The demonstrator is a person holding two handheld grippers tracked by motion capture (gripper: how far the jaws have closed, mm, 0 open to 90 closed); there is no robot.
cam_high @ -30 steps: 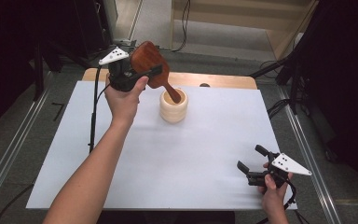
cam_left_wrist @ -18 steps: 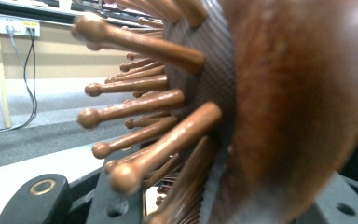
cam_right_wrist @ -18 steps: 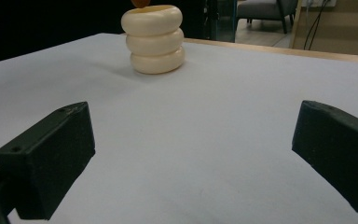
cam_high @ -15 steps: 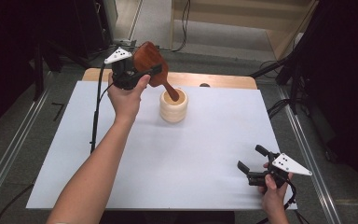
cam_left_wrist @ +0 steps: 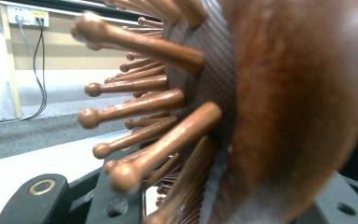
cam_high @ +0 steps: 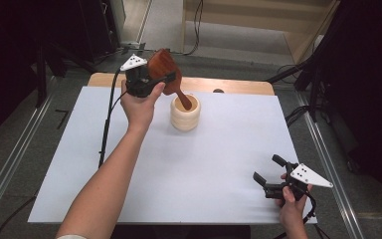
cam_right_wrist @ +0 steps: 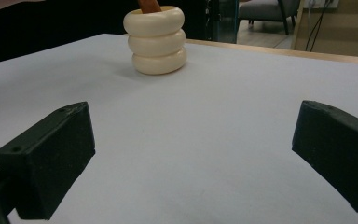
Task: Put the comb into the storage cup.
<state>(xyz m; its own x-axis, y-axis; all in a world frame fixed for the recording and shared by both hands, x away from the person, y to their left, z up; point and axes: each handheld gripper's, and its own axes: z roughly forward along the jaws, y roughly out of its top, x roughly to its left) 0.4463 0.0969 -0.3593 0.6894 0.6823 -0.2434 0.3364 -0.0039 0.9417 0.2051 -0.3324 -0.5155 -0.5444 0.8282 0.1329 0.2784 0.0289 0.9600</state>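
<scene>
A reddish-brown wooden hairbrush (cam_high: 161, 68) hangs tilted above the far middle of the table. My left gripper (cam_high: 158, 82) is shut on its head. The brush handle (cam_high: 182, 99) slants down into a cream ribbed holder (cam_high: 185, 114), and its tip is inside the rim. In the left gripper view the brush back (cam_left_wrist: 279, 116) and its round-tipped bristles (cam_left_wrist: 135, 107) sit close between the jaws. My right gripper (cam_high: 267, 168) rests open at the near right corner with nothing between its jaws (cam_right_wrist: 193, 158). From there the holder (cam_right_wrist: 156, 39) stands well ahead, with the handle (cam_right_wrist: 149, 5) poking out of it.
A white sheet (cam_high: 209, 164) covers the table, with a strip of wooden tabletop (cam_high: 238, 86) showing at the far edge. The left gripper's cable (cam_high: 107, 119) trails down the left side of the sheet. Metal rails (cam_high: 15, 159) run along both sides.
My left hand has moved slightly right and down, bringing the brush handle lower into the holder. The right gripper has stayed where it was.
</scene>
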